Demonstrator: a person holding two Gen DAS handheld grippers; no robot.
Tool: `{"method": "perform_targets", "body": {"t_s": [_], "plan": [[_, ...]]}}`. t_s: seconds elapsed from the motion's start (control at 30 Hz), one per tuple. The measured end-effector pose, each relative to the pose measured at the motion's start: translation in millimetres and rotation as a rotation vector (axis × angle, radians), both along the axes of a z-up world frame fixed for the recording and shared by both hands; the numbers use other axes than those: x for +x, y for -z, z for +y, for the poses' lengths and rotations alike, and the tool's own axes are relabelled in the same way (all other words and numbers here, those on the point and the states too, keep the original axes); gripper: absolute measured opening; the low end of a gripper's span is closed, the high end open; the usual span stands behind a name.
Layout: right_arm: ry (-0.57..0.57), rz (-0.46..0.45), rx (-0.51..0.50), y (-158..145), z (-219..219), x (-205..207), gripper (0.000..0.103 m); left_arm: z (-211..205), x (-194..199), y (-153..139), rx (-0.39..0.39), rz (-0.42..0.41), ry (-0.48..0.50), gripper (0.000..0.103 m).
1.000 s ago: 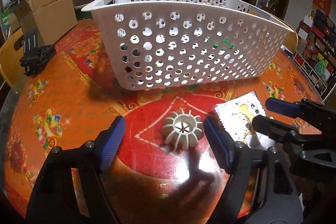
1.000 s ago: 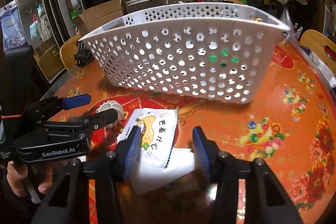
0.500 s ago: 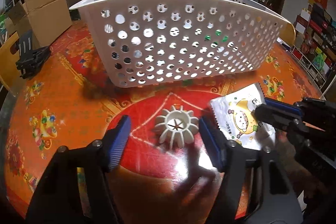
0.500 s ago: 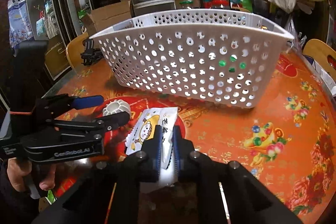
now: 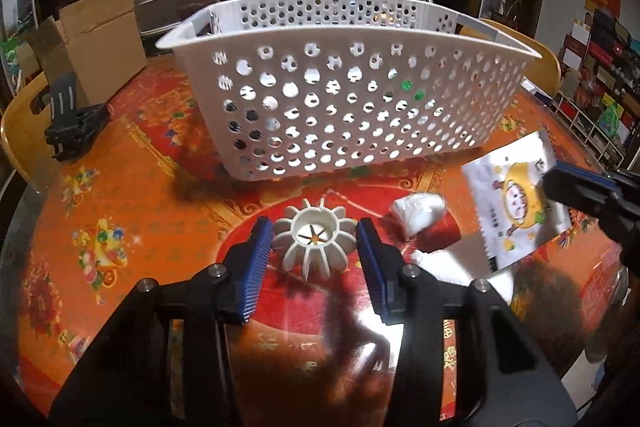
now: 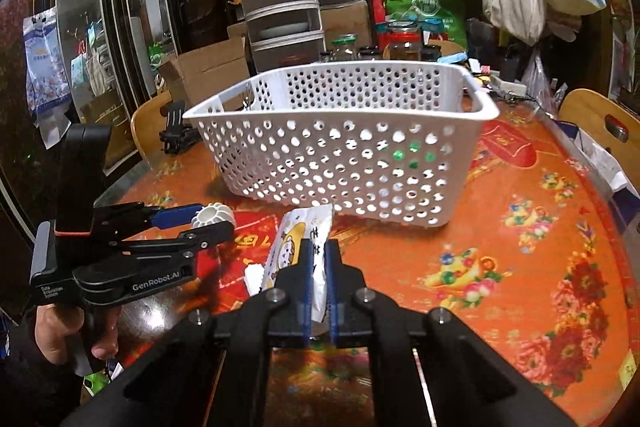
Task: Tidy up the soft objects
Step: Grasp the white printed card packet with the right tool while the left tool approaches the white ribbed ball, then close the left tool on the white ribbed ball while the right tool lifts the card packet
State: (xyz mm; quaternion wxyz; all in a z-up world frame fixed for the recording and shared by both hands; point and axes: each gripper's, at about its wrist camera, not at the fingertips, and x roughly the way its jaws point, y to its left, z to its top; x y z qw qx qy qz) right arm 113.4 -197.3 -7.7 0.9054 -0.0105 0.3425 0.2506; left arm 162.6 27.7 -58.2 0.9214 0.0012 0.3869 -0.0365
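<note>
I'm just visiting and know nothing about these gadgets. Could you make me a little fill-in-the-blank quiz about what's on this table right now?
1. The right hand-held gripper is shut on a printed ____.
2. The left hand-held gripper is closing around a ribbed white ____.
3. The white basket has walls full of round ____.
4. The orange flowered table also holds a crumpled ____ tissue.

Missing words: packet; wheel; holes; white

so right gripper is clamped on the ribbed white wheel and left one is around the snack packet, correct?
Swapped. In the right wrist view the right gripper is shut on the snack packet. In the left wrist view the left gripper is closing around the ribbed white wheel, which sits on the table.
</note>
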Motion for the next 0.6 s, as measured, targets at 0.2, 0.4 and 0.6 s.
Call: {"method": "perform_targets", "body": {"t_s": [0.2,0.4,0.6], "plan": [[0.016,-0.006,0.008,-5,-9,-3,0.004,1,-7,-6,0.0,-0.01,-0.003,0.041],[0.022,-0.013,0.014,-9,-12,-7,0.004,3,-13,-13,-0.001,-0.024,-0.015,0.041],[0.028,-0.023,0.012,-16,-13,-9,0.004,7,-20,-24,-0.004,-0.044,-0.026,0.041]]}}
